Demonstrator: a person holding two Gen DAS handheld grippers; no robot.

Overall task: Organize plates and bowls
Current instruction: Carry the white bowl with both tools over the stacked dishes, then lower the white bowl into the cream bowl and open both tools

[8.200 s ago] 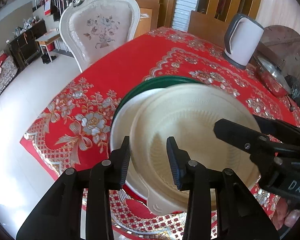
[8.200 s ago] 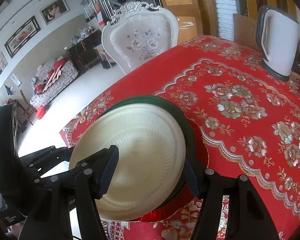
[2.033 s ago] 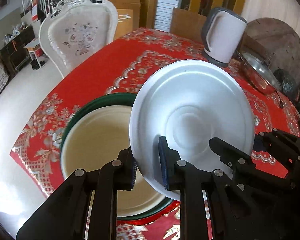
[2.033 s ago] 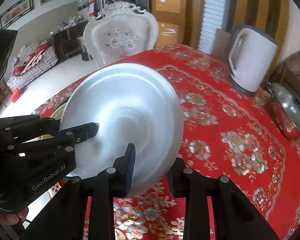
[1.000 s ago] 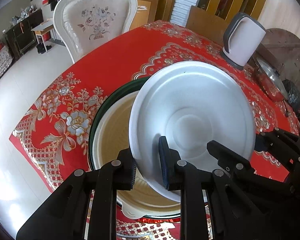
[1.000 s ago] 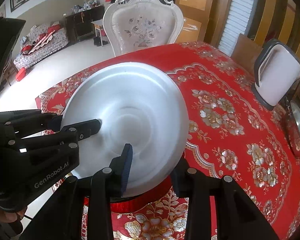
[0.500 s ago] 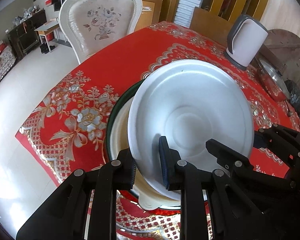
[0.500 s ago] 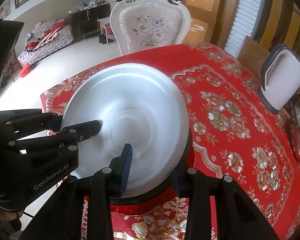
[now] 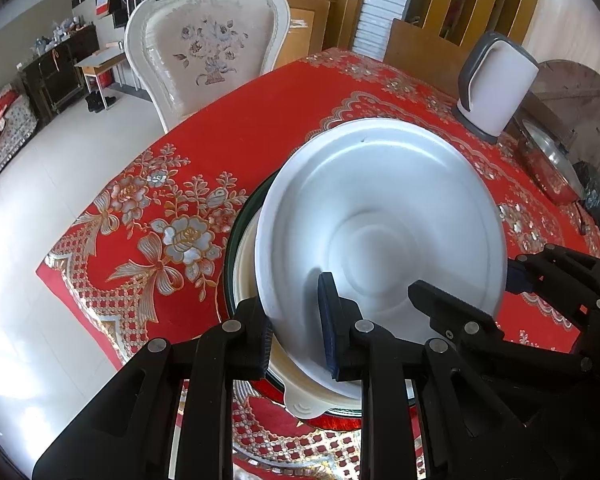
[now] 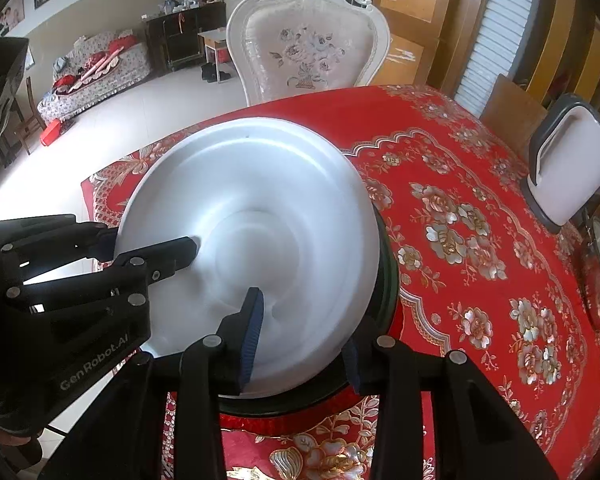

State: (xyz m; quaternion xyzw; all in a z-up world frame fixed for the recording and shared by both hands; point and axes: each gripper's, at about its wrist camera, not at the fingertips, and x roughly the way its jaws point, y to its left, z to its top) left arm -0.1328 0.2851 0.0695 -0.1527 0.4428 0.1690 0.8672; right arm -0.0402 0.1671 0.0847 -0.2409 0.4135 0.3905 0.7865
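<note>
The white plate (image 9: 380, 232) hangs tilted just above the cream dish (image 9: 304, 404) and the green plate (image 10: 388, 280) on the table (image 9: 236, 128). The left hand-held gripper (image 9: 296, 320) is clenched on the near rim of the white plate. The right hand-held gripper (image 10: 300, 340) has just been opening; the rim is between its jaws, but the far pad seems clear of it. To stack well, I think the left side must lower the rim slowly until the plate lies flat and centred, then release. The right one should draw back without pushing the plate sideways.
</note>
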